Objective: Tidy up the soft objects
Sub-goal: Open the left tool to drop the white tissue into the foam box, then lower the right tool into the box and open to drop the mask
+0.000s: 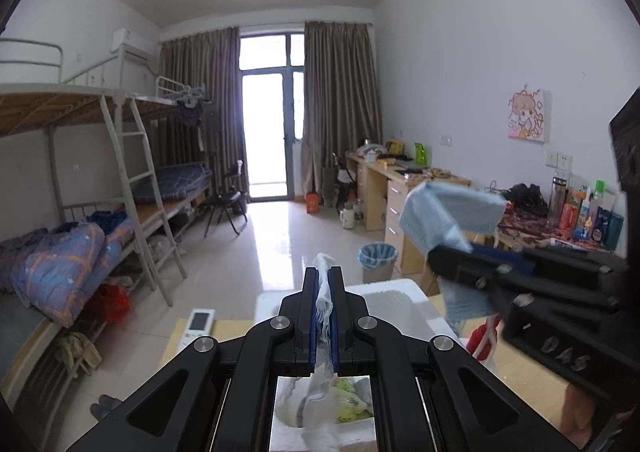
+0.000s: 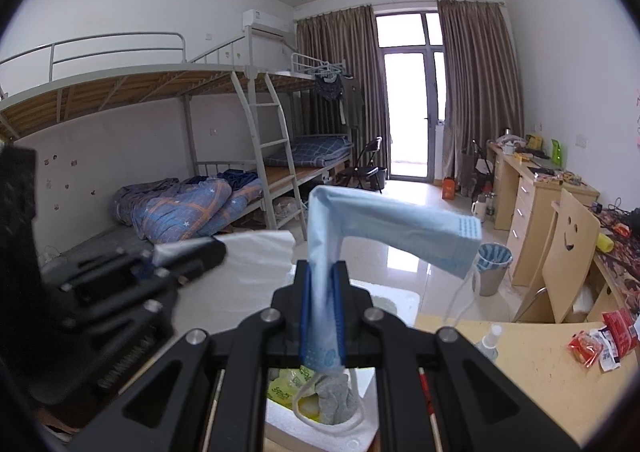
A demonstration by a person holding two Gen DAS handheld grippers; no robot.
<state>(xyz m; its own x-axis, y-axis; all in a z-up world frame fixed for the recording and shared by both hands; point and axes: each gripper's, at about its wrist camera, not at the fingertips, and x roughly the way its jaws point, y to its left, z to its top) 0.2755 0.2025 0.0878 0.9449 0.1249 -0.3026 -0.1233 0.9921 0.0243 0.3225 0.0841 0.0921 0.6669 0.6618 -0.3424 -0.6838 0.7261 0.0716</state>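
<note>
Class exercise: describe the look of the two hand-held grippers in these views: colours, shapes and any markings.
Both are matte black linkage frames with angular cut-outs and round silver pivot bolts. The left gripper and the right gripper each have two narrow, straight fingers lined with blue pads. The right gripper's body carries faint embossed lettering, too blurred to read. No cables or sleeves show.

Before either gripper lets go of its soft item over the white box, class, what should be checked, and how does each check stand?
1. Right gripper clamps the blue face mask: ok, jaws shut on it.
2. Left gripper clamps the white tissue: ok, jaws shut on it.
3. Mask ear loop hangs free of other things: cannot tell; it dangles near the spray bottle.
4. White foam box lies below the grippers: ok, seen under both.
5. Room left in the box: cannot tell; a yellow-green bag and grey cloth already lie inside.
</note>
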